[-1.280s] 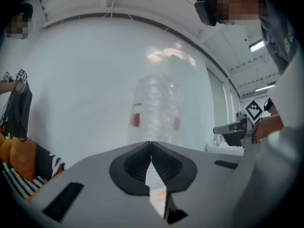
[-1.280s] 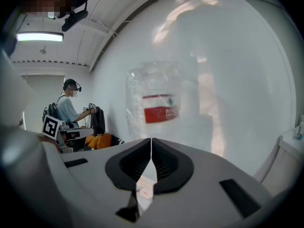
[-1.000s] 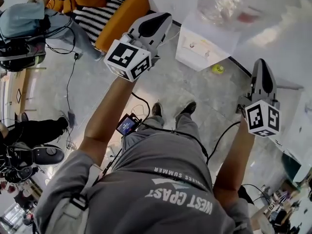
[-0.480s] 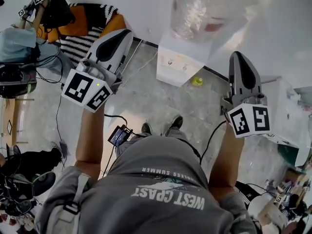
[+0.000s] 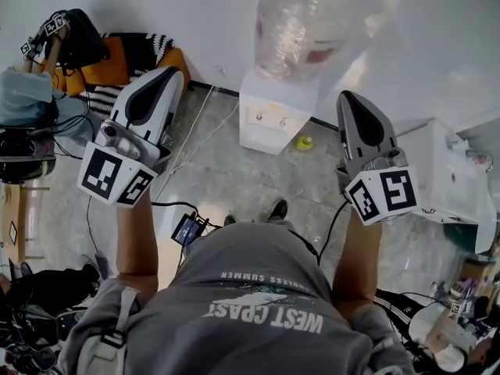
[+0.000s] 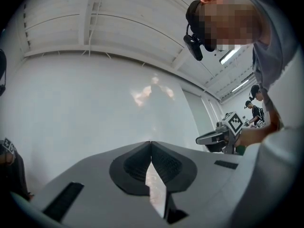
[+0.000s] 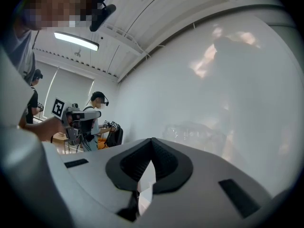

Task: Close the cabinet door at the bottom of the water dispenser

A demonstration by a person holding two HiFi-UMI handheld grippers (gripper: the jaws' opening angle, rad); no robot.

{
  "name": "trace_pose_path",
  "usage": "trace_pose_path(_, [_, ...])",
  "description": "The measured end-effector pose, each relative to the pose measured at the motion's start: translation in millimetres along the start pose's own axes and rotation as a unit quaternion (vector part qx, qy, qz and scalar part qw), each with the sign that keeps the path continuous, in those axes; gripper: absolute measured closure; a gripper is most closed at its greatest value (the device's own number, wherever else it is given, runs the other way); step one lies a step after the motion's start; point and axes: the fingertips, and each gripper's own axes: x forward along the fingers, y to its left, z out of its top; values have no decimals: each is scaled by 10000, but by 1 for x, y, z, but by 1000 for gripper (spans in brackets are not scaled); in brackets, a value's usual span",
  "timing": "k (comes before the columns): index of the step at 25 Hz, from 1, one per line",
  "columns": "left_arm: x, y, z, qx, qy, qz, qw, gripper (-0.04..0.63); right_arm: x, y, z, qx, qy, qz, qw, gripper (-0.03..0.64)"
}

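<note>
The white water dispenser [image 5: 269, 119] stands against the wall ahead, seen from above, with a clear bottle [image 5: 301, 22] on top. Its lower cabinet door is hidden from this angle. My left gripper [image 5: 172, 72] is raised to the dispenser's left, jaws shut on nothing. My right gripper [image 5: 348, 97] is raised to its right, also shut and empty. In the left gripper view the left gripper [image 6: 150, 144] points at a bare white wall, with the right gripper [image 6: 223, 137] off to the side. In the right gripper view the right gripper [image 7: 152, 140] faces the wall and the faint bottle.
A small yellow object [image 5: 303, 142] lies on the floor beside the dispenser. A white cabinet [image 5: 445, 170] stands at the right. An orange sofa with a striped cushion [image 5: 133, 53] and a seated person [image 5: 23, 92] are at the left. Cables [image 5: 199, 131] cross the floor.
The head view has swung so the dispenser sits further left and nearer centre. Both grippers have shifted left in the picture, the left lower, the right higher. Both stay shut.
</note>
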Motion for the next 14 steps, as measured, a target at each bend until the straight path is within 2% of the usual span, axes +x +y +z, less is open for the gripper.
trace_pose_path(8, [10, -10, -22, -120, 73, -62, 9999, 579, -5, -20, -13, 5, 53, -122, 9999, 589])
trace_pose_path(14, [-12, -4, -4, -134, 51, -31, 9999, 578, -9, 1, 8, -40, 51, -119, 9999, 589])
